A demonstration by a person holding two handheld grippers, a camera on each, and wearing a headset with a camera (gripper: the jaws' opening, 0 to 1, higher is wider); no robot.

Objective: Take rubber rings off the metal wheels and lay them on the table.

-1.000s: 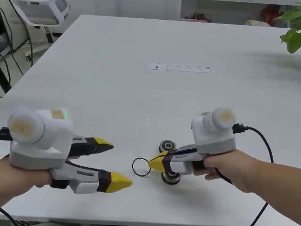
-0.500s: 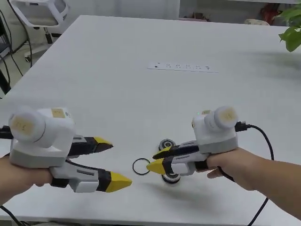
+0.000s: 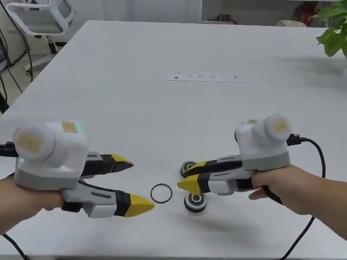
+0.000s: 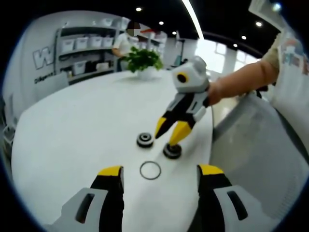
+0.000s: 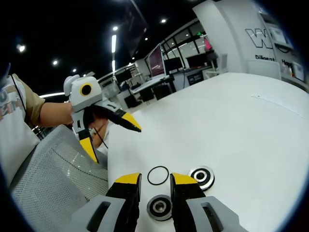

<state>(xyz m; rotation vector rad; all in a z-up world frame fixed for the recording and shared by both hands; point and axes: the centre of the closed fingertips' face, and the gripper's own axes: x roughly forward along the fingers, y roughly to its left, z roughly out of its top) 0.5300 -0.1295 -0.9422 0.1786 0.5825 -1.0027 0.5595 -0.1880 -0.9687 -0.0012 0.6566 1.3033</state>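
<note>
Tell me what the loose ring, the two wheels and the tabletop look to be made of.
Ring: thin, matte black, lying flat as a bare loop; likely rubber. Near wheel and far wheel: shiny grey centres suggest metal, each with a dark outer band, probably rubber. Table: smooth, matte white; laminate or painted board, hard to say which.

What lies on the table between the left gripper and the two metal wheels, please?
A loose rubber ring lies flat there, apart from the nearer wheel, as the left gripper view shows.
</note>
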